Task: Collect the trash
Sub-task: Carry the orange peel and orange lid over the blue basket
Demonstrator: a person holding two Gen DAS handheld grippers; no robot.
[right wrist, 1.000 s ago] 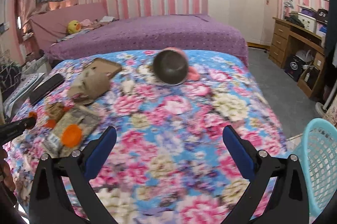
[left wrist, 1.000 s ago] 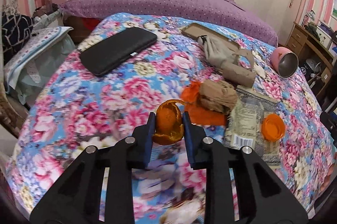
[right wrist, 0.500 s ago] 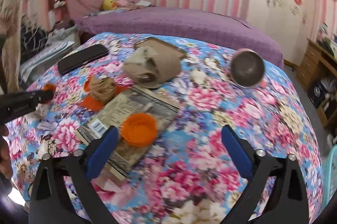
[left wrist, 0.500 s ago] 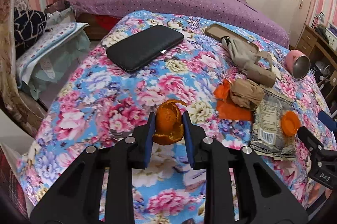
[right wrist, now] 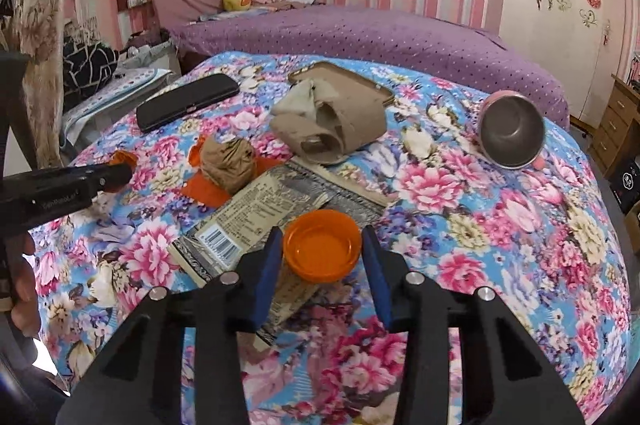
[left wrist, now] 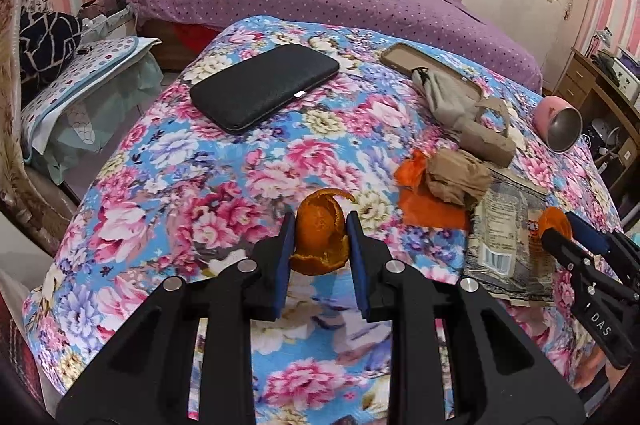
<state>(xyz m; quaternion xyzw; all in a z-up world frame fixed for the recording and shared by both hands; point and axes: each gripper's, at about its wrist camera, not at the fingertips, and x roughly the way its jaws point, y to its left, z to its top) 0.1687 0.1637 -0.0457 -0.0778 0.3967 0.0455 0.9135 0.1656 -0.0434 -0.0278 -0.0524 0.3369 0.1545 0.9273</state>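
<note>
Right gripper (right wrist: 320, 257) has swung in from the bare floral bedspread (right wrist: 500, 225) and its jaws are closing around the shallow orange plastic lid (right wrist: 320, 245), not yet pinching it. Lid rests on a flat printed wrapper (right wrist: 260, 213) near the bedspread's front edge. Left gripper (left wrist: 318, 245) stays clenched on curled orange peel (left wrist: 320, 225). Beyond lies crumpled brown paper (right wrist: 226, 163).
</note>
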